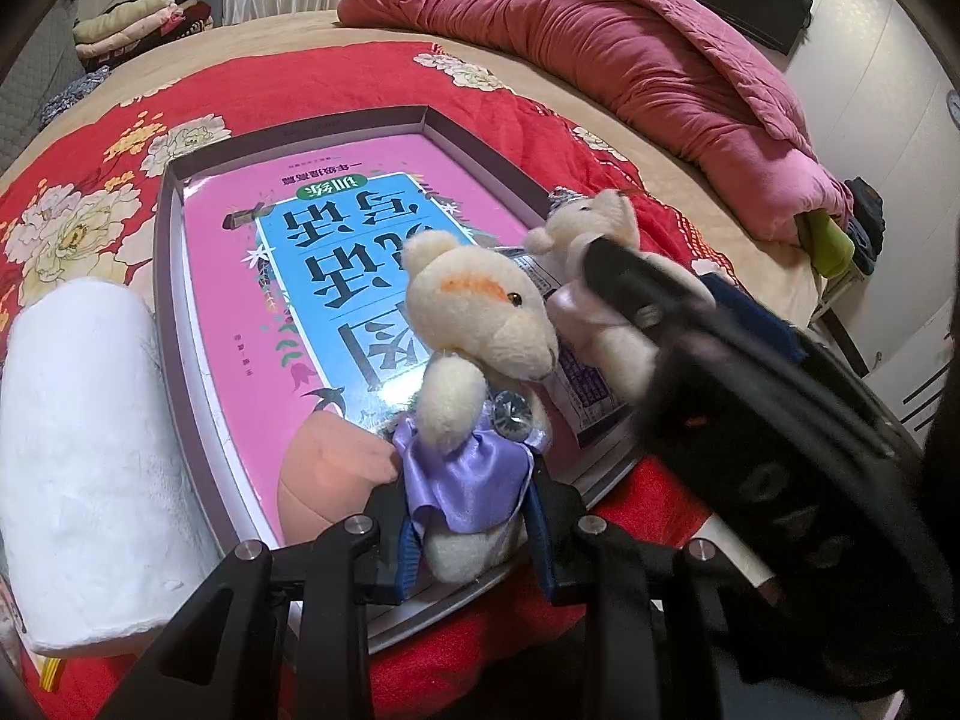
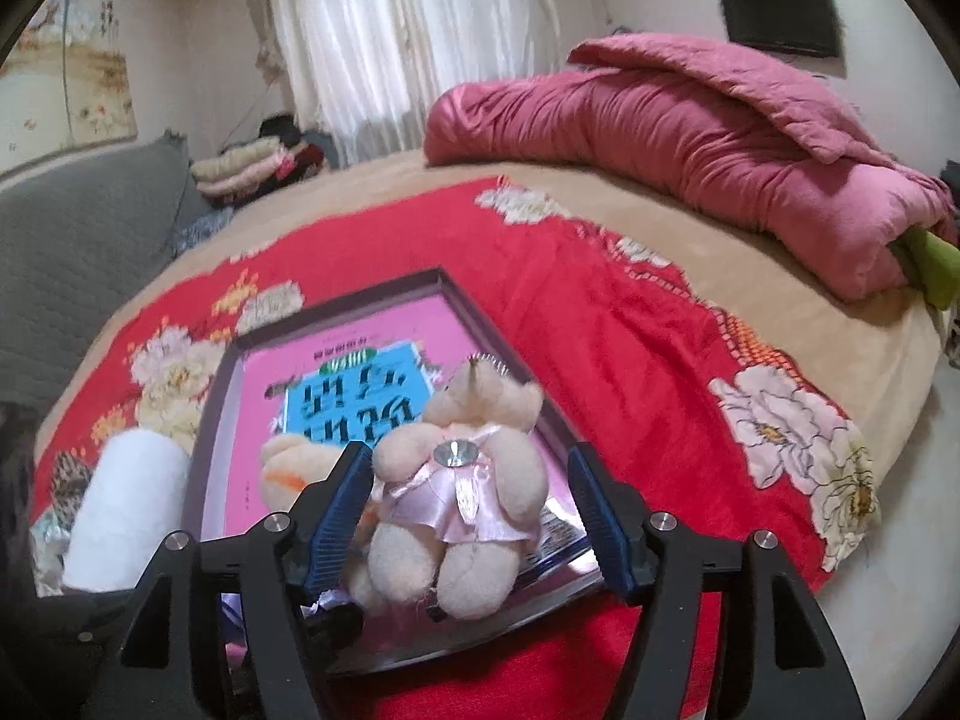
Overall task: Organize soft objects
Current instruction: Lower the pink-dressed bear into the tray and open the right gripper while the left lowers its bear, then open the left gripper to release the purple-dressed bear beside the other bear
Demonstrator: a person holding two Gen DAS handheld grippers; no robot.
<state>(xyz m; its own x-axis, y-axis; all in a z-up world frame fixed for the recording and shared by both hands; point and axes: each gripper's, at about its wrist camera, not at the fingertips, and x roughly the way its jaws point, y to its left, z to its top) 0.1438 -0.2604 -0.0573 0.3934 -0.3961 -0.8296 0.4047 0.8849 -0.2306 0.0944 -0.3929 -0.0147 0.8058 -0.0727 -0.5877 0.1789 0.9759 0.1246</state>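
Here, on the bed [image 2: 750, 276], a shallow box [image 1: 165, 276] lies on a red flowered cover [image 2: 600, 312]; a pink book [image 1: 240, 324] fills its floor.

Left gripper [image 1: 474, 534]: clenched on a small cream bear in a purple dress [image 1: 474, 360]. Its blue pads press the skirt and legs from both sides. The bear's head rises straight ahead of the gripper, over the near end of the box.

Right gripper [image 2: 474, 528]: jaws spread wide, not squeezing. A second cream bear in a pink dress [image 2: 462, 480] sits between them, over the near right part of the box. The left pad lies close against the bear's side; the right pad stands clear of it. Whether the left pad touches, cannot tell. In the left wrist view, this gripper comes in from the right, with its dark finger across the pink-dressed bear's body.

The two bears are just beside each other, purple one to the left.

A white towel roll [image 1: 84, 450] lies outside the box, left of the left gripper. A rumpled pink quilt [image 2: 690, 138] sits far ahead and to the right, and folded clothes [image 2: 252, 171] are stacked far ahead to the left.
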